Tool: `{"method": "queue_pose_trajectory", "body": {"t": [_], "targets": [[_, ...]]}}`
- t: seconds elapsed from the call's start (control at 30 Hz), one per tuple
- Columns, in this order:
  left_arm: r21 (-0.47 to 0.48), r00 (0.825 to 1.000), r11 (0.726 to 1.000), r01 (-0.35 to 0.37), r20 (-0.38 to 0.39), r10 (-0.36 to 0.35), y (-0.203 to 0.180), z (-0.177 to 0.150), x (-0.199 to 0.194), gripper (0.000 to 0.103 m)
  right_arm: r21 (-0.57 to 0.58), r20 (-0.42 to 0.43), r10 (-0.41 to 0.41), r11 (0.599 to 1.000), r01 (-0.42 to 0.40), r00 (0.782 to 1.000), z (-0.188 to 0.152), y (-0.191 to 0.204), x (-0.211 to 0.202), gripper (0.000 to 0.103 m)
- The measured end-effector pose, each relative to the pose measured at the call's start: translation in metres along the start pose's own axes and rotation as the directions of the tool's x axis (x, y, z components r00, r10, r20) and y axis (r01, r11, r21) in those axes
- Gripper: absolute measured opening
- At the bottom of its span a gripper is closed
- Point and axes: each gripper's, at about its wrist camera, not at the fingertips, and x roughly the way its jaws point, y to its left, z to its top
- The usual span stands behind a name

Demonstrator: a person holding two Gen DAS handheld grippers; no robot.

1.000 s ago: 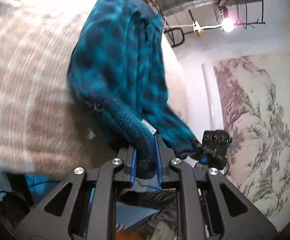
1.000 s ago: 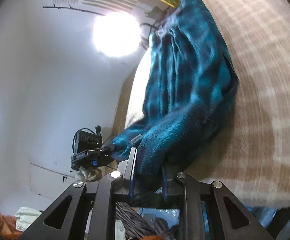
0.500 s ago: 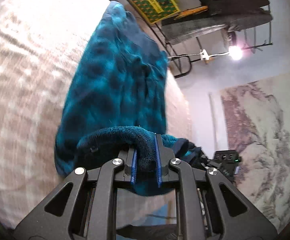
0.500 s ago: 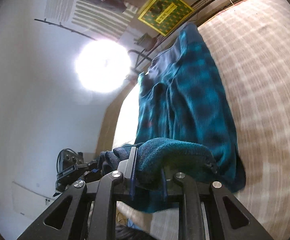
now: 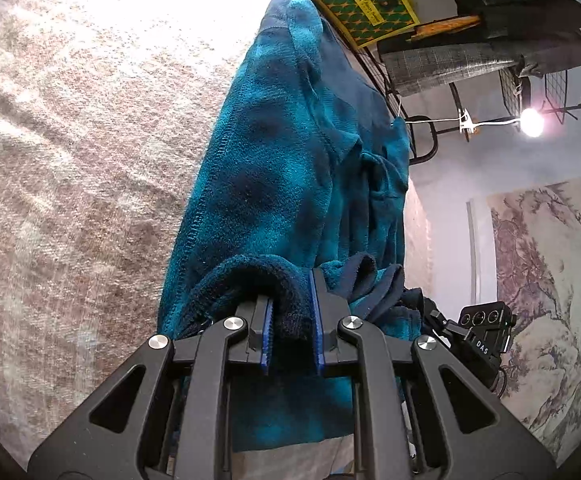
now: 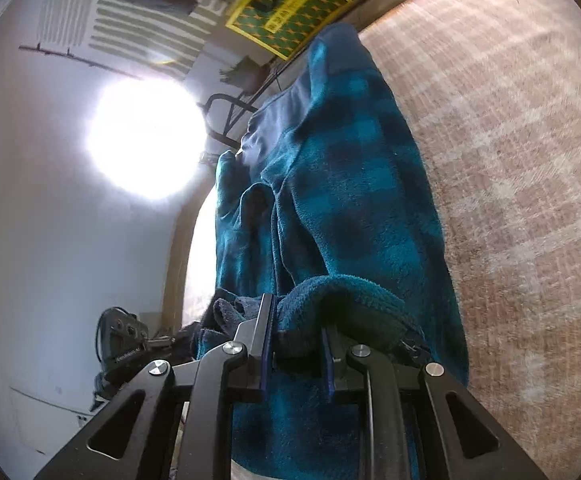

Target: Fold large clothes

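My left tongs (image 5: 290,320) and right tongs (image 6: 296,344) are each clamped on the near hem of the teal fleece garment (image 5: 290,168), which stretches away over the woven rug (image 5: 70,160). I'd carry both corners forward level, landing hem squarely on the far edge.

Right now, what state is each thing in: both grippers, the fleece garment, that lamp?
left gripper: shut on a thick roll of the fleece's hem.
right gripper: shut on the fleece's hem too.
teal plaid fleece: near end lifted and curled over, far end lying on the beige plaid blanket.
lamp: lit.
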Motion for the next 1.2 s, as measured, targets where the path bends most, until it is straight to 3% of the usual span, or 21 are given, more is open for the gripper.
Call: {"method": "queue_pose_trajectory", "body": {"t": [0.07,0.13,0.2,0.33,0.37,0.43,0.5,0.67,0.77,0.8,0.83,0.87,0.93,1.0,1.1,1.13,1.2], "targets": [[0.024,1.000,1.000,0.001,-0.013,-0.001,-0.005,0.002,-0.001,0.016,0.026,-0.005,0.038,0.999,-0.038,0.999,0.001,-0.002,-0.003,0.031],[0.040,0.999,0.999,0.025,-0.028,-0.024,-0.011,0.003,-0.006,0.023,0.048,0.004,0.074,0.996,-0.074,0.997,0.004,-0.004,-0.010,0.050],[0.043,0.998,0.997,0.064,-0.028,-0.062,-0.014,0.005,-0.014,0.029,0.040,0.032,0.103,0.994,-0.105,0.994,0.007,0.000,-0.026,0.061],[0.074,0.995,0.993,0.094,0.038,-0.097,-0.020,0.011,-0.038,0.060,-0.033,0.086,0.134,0.991,-0.132,0.987,0.008,0.008,-0.056,0.062],[0.079,0.993,0.992,0.099,0.056,-0.104,-0.020,0.013,-0.045,0.063,-0.059,0.094,0.119,0.992,-0.113,0.988,0.007,0.009,-0.062,0.062],[0.090,0.990,0.990,0.113,0.077,-0.120,-0.019,0.017,-0.054,0.063,-0.117,0.090,0.044,0.993,-0.033,0.995,0.001,0.010,-0.069,0.059],[0.142,0.991,0.986,0.083,0.089,-0.096,-0.019,0.017,-0.060,0.063,-0.165,0.058,-0.017,0.986,0.026,0.998,-0.010,0.006,-0.069,0.054],[0.317,0.994,0.942,-0.107,0.066,0.091,-0.019,0.004,-0.040,0.063,-0.254,-0.006,-0.118,0.961,0.113,0.993,-0.037,-0.004,-0.063,0.054],[0.344,0.991,0.929,-0.134,0.028,0.133,-0.011,-0.001,-0.019,0.063,-0.267,-0.033,-0.141,0.955,0.127,0.989,-0.046,-0.008,-0.053,0.051],[0.352,0.989,0.924,-0.145,0.020,0.148,-0.010,-0.002,-0.010,0.062,-0.276,-0.032,-0.152,0.951,0.137,0.988,-0.049,-0.008,-0.051,0.043],[0.364,0.988,0.919,-0.148,0.017,0.152,-0.011,-0.003,-0.006,0.043,-0.289,-0.026,-0.174,0.944,0.159,0.984,-0.051,-0.006,-0.049,0.027],[0.376,0.986,0.913,-0.157,0.009,0.166,-0.013,-0.005,-0.002,0.023,-0.291,-0.032,-0.181,0.942,0.164,0.983,-0.053,-0.006,-0.049,0.023],[0.377,0.987,0.914,-0.149,0.004,0.159,-0.016,-0.008,0.000,0.015,-0.255,-0.017,-0.158,0.955,0.149,0.987,-0.060,-0.006,-0.058,0.012],[0.397,0.989,0.907,-0.139,0.017,0.144,-0.020,-0.009,-0.004,0.014,-0.262,-0.017,-0.173,0.951,0.163,0.985,-0.071,-0.003,-0.065,0.012],[0.384,0.986,0.909,-0.162,0.019,0.167,-0.014,-0.007,0.003,0.014,-0.338,-0.025,-0.265,0.910,0.241,0.964,-0.084,0.001,-0.057,0.014],[0.378,0.985,0.911,-0.168,0.019,0.173,-0.013,-0.006,0.004,0.014,-0.358,-0.013,-0.265,0.901,0.243,0.964,-0.081,0.002,-0.058,0.026],[0.375,0.985,0.912,-0.167,0.025,0.171,-0.014,-0.006,0.006,0.014,-0.355,-0.006,-0.249,0.906,0.231,0.968,-0.068,0.002,-0.061,0.039]]}}
